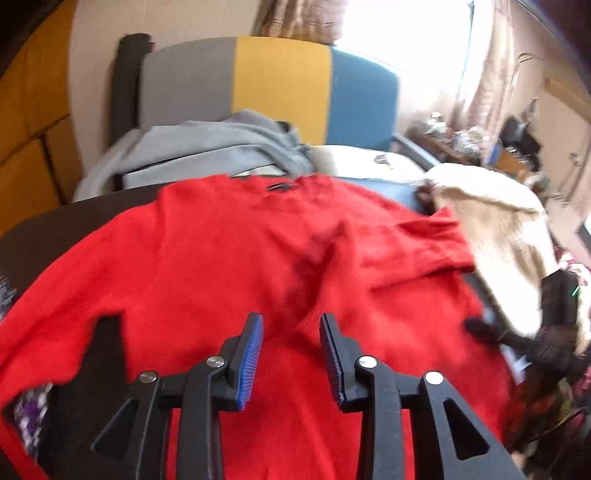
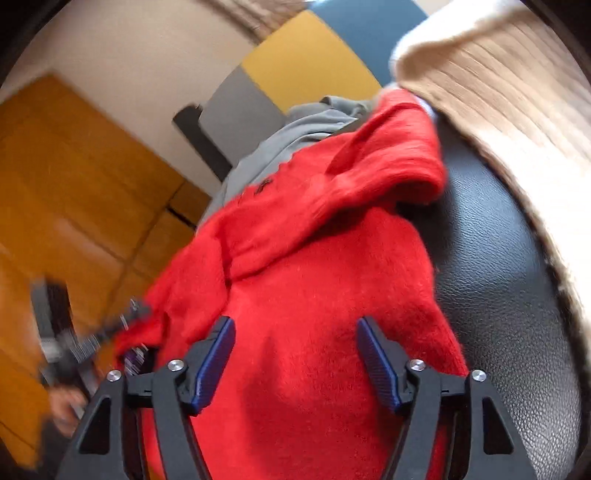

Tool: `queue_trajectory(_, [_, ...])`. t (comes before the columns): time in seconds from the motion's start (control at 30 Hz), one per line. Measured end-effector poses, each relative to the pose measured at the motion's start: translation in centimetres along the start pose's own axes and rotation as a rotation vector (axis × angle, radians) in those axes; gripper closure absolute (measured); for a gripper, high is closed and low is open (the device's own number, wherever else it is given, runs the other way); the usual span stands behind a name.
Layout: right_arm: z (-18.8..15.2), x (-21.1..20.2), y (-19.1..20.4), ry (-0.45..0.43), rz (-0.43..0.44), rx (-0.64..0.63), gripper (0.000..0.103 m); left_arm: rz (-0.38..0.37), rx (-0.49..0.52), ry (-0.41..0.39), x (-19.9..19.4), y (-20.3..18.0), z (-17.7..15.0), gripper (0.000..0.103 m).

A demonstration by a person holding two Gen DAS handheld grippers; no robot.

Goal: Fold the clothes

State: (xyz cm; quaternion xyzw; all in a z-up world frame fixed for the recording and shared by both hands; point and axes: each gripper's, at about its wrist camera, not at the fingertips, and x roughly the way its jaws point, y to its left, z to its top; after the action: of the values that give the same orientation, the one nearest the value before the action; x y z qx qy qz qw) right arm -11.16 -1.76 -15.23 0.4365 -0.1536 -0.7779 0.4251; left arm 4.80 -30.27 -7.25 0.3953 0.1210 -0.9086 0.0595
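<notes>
The red sweater [image 1: 236, 258] lay spread across a dark table [image 1: 55, 229], neckline toward the far edge. In the right wrist view the table surface [image 2: 491, 280] showed a black, leather-like grain. One sleeve [image 2: 388, 162] was folded back over the body of the garment.

The left gripper [image 1: 291, 332] hovered above the lower part of the sweater; its jaws stood moderately apart with nothing between them. The right gripper [image 2: 295, 332] was positioned over the same garment, jaws wide and empty. Blue ribbed pads [image 1: 251, 362] lined the inner faces of the fingers.

A cream ribbed knit [image 1: 498, 229] lay just beside the red sweater on the right side of the table, overlapping the table edge. A grey garment [image 1: 207, 144] was piled beyond the far edge, in front of a chair or sofa back [image 1: 280, 85] panelled in grey, yellow and blue. A purple-and-white patterned fabric [image 1: 29, 417] showed at the near left edge, partly under the sweater.

Behind the seat, curtains [image 1: 295, 18] framed a bright, overexposed window. Orange-brown wooden panels [image 2: 74, 177] stood on the left of the room. A cluttered surface [image 1: 465, 144] occupied the far right; its contents were too blurred to identify.
</notes>
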Motion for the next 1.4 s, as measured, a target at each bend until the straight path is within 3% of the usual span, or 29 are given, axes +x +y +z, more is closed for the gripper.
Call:
queue_trajectory(0.1, [-0.2, 0.2, 1.3, 0.006, -0.012, -0.084, 0.016, -0.063, 0.017, 0.030, 1.9, -0.7, 0.9, 0.058])
queue_trajectory(0.27, [-0.1, 0.5, 0.7, 0.000, 0.024, -0.080, 0.013, -0.084, 0.019, 0.121, 5.7, -1.1, 0.7, 0.059])
queue_trajectory(0.33, [-0.2, 0.7, 0.5, 0.002, 0.029, -0.086, 0.012, -0.119, 0.025, 0.155, 6.6, -1.5, 0.6, 0.070])
queue_trajectory(0.37, [-0.2, 0.8, 0.6, 0.003, 0.029, -0.089, 0.011, -0.137, 0.025, 0.163, 6.5, -1.8, 1.0, 0.096])
queue_trajectory(0.4, [-0.2, 0.9, 0.7, 0.004, 0.029, -0.092, 0.010, -0.154, 0.025, 0.167, 6.3, -2.1, 1.6, 0.097])
queue_trajectory(0.43, [-0.2, 1.0, 0.8, 0.004, 0.029, -0.095, 0.010, -0.190, 0.021, 0.149, 5.6, -2.3, 2.6, 0.097])
queue_trajectory(0.6, [-0.2, 1.1, 0.8, 0.004, 0.032, -0.096, 0.009, -0.469, -0.115, -0.097, -3.2, -0.5, 11.1, 0.097])
queue_trajectory(0.73, [-0.1, 1.2, 0.8, 0.003, 0.034, -0.095, 0.009, -0.535, -0.113, -0.193, -8.0, -0.2, 15.6, 0.097])
queue_trajectory(0.9, [0.2, 1.1, 0.8, -0.004, 0.025, -0.094, 0.008, -0.392, -0.075, -0.171, -8.6, -0.2, 17.6, 0.097])
queue_trajectory(1.03, [0.8, 0.5, 1.0, -0.028, -0.020, -0.093, 0.008, -0.345, -0.165, -0.123, -6.9, 2.5, 17.2, 0.097])
queue_trajectory(1.1, [1.1, 0.2, 1.0, -0.040, -0.043, -0.093, 0.009, -0.348, -0.207, -0.118, -6.5, 3.9, 17.5, 0.098])
queue_trajectory(1.23, [1.8, -0.3, 1.2, -0.063, -0.091, -0.094, 0.009, -0.387, -0.177, -0.169, -8.0, 3.6, 19.2, 0.097])
queue_trajectory(1.4, [5.1, 2.4, 0.6, -0.061, -0.268, -0.178, 0.009, -0.432, -0.137, -0.219, -9.6, 2.1, 21.1, 0.097])
